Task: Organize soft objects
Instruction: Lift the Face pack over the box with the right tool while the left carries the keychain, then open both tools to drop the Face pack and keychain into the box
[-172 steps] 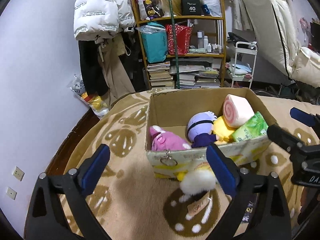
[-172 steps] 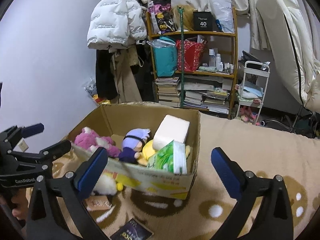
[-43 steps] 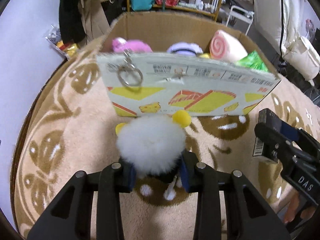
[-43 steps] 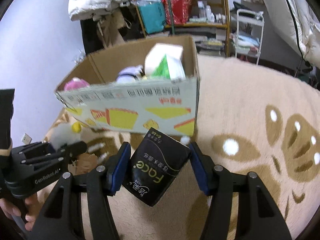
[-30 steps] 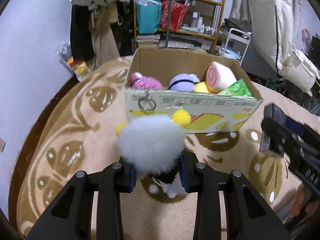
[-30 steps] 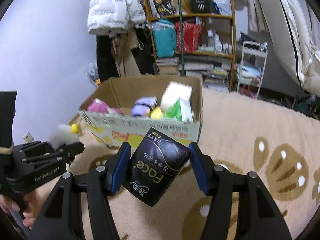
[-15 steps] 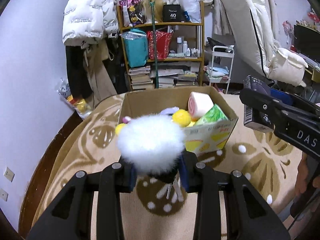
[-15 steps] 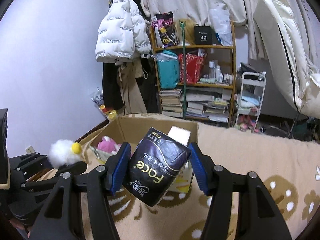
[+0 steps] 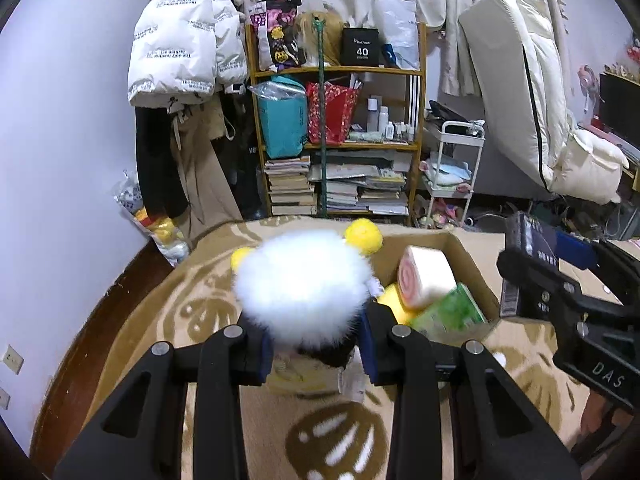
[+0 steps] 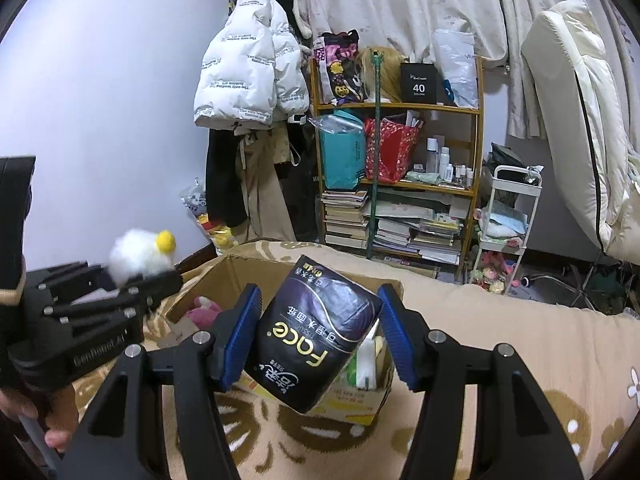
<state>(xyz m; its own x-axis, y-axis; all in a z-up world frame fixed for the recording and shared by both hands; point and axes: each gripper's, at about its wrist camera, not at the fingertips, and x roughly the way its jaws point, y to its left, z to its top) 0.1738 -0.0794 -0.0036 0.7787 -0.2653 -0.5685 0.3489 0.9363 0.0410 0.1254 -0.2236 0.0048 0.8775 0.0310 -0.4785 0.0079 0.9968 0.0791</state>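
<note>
My left gripper [image 9: 316, 340] is shut on a white fluffy plush with yellow pom-poms [image 9: 304, 280], held above the near left part of the cardboard box [image 9: 464, 256]. My right gripper [image 10: 318, 338] is shut on a black tissue pack [image 10: 316, 332], held above the box [image 10: 216, 276]. In the box lie a pink swirl-roll cushion [image 9: 426, 276], a green tissue pack [image 9: 452, 314] and a pink plush [image 10: 202, 312]. The white plush also shows at the left in the right wrist view [image 10: 138, 254].
The box stands on a beige patterned rug [image 9: 328, 440]. Behind it are a wooden shelf of books and bags [image 9: 340, 140], hanging coats [image 9: 184, 64], a small white cart [image 9: 452, 172] and a leaning mattress [image 9: 520, 100].
Both grippers closed on their objects on the rug, lifted them, and have moved up and forward over the box. The box now sits lower and closer in both views.
</note>
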